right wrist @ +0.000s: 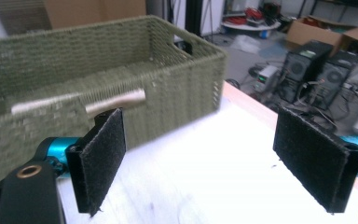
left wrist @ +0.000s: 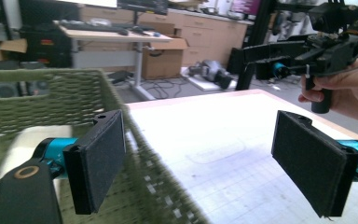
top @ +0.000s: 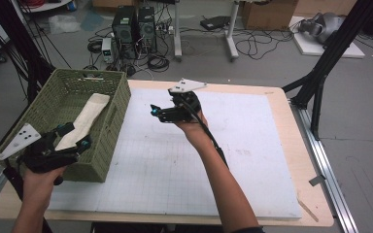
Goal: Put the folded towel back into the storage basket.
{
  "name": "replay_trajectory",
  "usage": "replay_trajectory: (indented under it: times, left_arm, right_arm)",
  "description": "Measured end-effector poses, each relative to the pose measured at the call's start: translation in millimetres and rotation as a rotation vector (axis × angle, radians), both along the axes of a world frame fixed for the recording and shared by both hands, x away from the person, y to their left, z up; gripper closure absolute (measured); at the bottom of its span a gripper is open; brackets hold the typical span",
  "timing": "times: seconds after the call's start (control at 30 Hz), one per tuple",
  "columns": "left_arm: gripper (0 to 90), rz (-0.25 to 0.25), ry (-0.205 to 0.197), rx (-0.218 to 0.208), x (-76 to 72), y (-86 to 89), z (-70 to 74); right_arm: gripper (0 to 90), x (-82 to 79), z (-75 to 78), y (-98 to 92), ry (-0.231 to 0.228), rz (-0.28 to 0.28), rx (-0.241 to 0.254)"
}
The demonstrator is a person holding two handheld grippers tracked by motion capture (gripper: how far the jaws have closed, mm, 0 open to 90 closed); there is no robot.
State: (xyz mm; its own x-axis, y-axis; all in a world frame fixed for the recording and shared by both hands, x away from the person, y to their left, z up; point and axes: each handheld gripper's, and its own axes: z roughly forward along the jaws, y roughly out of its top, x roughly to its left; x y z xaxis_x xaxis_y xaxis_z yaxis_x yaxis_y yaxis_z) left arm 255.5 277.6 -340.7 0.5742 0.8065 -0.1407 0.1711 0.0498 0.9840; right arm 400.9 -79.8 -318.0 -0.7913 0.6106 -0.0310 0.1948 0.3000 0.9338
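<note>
A green woven basket [top: 119, 104] stands at the table's left, with a folded cream cloth [top: 90, 114] lying lengthwise inside. My left gripper [top: 77, 136] hovers at the basket's near end, open and holding nothing; in the left gripper view its jaws [left wrist: 200, 154] straddle the basket's wall [left wrist: 37, 93], with the cloth [left wrist: 28, 140] below. My right gripper [top: 156, 112] is held over the white mat [top: 223, 160], pointing left at the basket, open and bare. In the right gripper view its pads [right wrist: 200, 154] frame the basket's side [right wrist: 168, 93], where a pale strip shows through the handle slot.
The wooden table [top: 296, 121] carries the white gridded mat right of the basket. Beyond the far edge sit computer towers [top: 133, 24], cables and a desk leg [top: 232, 34] on the floor. A black frame leg [top: 320, 73] rises at the right.
</note>
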Motion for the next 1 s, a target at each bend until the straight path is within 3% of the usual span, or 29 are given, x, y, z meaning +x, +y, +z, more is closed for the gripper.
replay_trajectory:
  times: [0.17, 0.47, 0.77, 1.0]
  left_arm:
    - [17.9, -0.053, 0.001, 0.028, 5.2, -20.5, 0.1]
    - [17.9, -0.137, -0.013, 0.039, 11.4, -53.9, 3.4]
    - [18.0, -0.209, -0.006, 0.066, 18.7, -87.0, -1.5]
    - [18.3, -0.261, -0.024, 0.071, 24.9, -105.0, -9.7]
  right_arm:
    - [15.9, -17.2, -3.0, -32.4, -0.01, -0.035, -0.01]
    - [15.9, -43.9, -7.7, -88.9, -0.023, -0.132, -0.004]
    - [15.9, -75.5, -26.5, -149.2, -0.017, -0.252, 0.007]
    - [15.9, -95.3, -39.6, -178.0, -0.027, -0.326, 0.014]
